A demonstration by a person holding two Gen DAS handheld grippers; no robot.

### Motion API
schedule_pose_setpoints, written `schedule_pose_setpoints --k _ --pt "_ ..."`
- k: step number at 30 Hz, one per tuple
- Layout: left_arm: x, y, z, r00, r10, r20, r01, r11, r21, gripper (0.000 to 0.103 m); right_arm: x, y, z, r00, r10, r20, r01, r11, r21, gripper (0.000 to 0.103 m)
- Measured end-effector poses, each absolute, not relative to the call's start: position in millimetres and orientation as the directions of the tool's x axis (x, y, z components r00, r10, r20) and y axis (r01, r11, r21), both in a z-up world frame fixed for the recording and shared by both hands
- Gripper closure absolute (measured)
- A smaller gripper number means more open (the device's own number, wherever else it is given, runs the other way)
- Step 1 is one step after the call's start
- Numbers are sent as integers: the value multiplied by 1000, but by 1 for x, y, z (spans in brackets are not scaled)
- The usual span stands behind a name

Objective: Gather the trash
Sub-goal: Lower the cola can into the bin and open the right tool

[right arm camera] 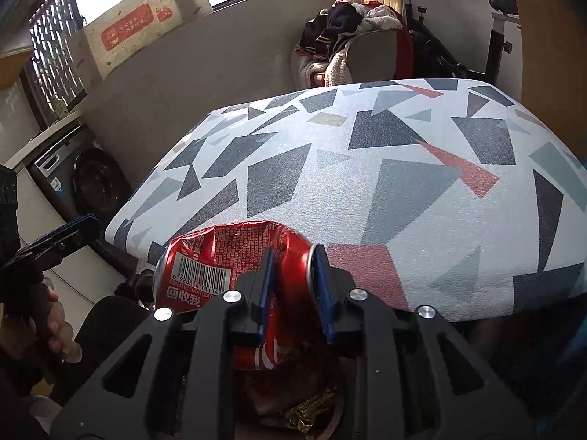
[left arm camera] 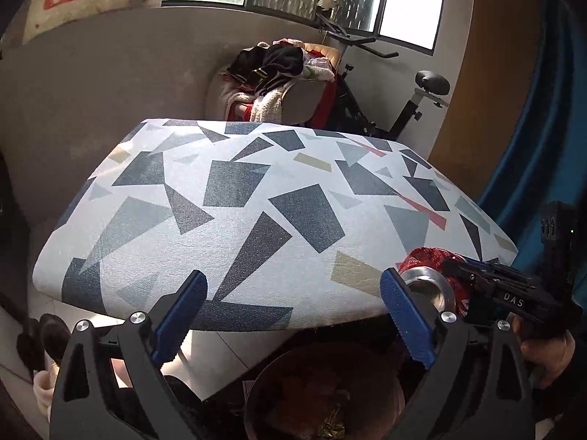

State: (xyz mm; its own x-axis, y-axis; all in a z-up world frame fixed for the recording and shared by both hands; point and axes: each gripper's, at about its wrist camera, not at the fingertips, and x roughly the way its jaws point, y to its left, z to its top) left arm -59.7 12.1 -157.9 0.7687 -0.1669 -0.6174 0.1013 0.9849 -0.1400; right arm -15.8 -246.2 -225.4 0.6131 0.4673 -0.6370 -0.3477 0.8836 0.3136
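Right gripper (right arm camera: 291, 286) pinching crushed red can (right arm camera: 234, 253) across dented middle, can lying sideways, barcode up, over near table edge. Left gripper (left arm camera: 293, 311) spread wide, nothing between pads. Below both: dark bin (left arm camera: 323, 396), contents murky, perhaps wrappers. Table (right arm camera: 367, 168) with geometric-print cover. Beyond: clothes-heaped chair (left arm camera: 290, 80), exercise bike (left arm camera: 403, 110), windows

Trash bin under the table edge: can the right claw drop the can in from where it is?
Probably yes. The right claw is shut on the crushed red can, and the bin shows open right below it. The left claw stands open and empty, off to the side.
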Motion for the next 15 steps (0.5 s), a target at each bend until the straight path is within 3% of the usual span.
schedule_pose_setpoints --k 15 --pt "-62 16 -160 762 -122 -636 77 992 -98 6 -49 -191 -263 419 533 -735 -446 826 345 78"
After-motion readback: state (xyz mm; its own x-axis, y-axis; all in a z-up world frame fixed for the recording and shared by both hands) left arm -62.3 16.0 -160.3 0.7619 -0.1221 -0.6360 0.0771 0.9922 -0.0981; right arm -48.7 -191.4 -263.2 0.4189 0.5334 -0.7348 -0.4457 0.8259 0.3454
